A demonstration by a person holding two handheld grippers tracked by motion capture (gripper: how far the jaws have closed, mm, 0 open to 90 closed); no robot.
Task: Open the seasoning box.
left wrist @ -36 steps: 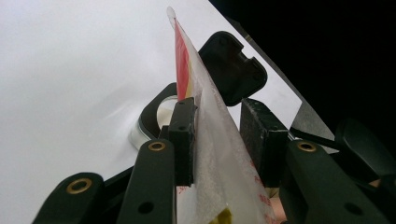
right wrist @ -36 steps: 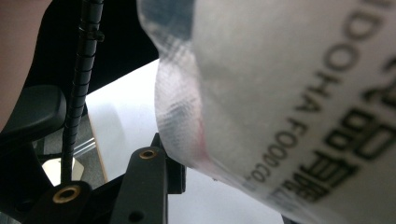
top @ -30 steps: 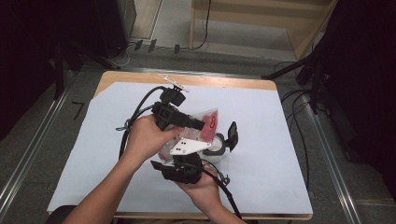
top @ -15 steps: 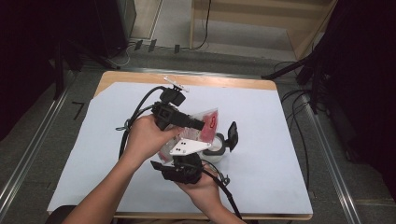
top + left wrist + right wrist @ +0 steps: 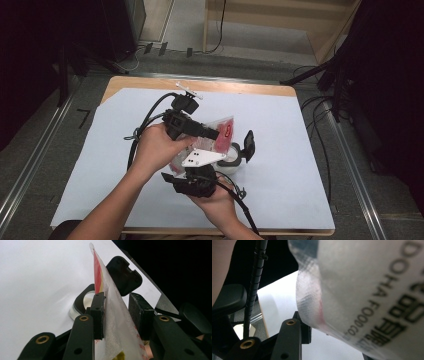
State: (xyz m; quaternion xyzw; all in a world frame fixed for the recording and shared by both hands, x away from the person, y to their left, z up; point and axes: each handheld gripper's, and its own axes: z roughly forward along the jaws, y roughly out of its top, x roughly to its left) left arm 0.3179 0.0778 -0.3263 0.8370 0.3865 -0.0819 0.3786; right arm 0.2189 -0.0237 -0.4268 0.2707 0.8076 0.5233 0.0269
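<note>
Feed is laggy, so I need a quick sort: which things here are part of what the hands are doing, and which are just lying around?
In use:
- plastic pouch, between the left gripper jaws, with the right gripper at it
- small round container with its black flip lid open, under the pouch

Lying about:
- white table cover
- floor cables

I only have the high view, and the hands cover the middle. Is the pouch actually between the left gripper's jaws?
Observer: Yes. The translucent plastic pouch with red contents stands edge-up between the left gripper jaws, flat against one. I cannot tell whether the other touches it.
Operator: What's beyond it?
Observer: The small round silvery container with its black flip lid open, resting on the white table cover.
Operator: And the right gripper view?
Observer: The pouch hangs close across it, with black print including "DOHA".
</note>
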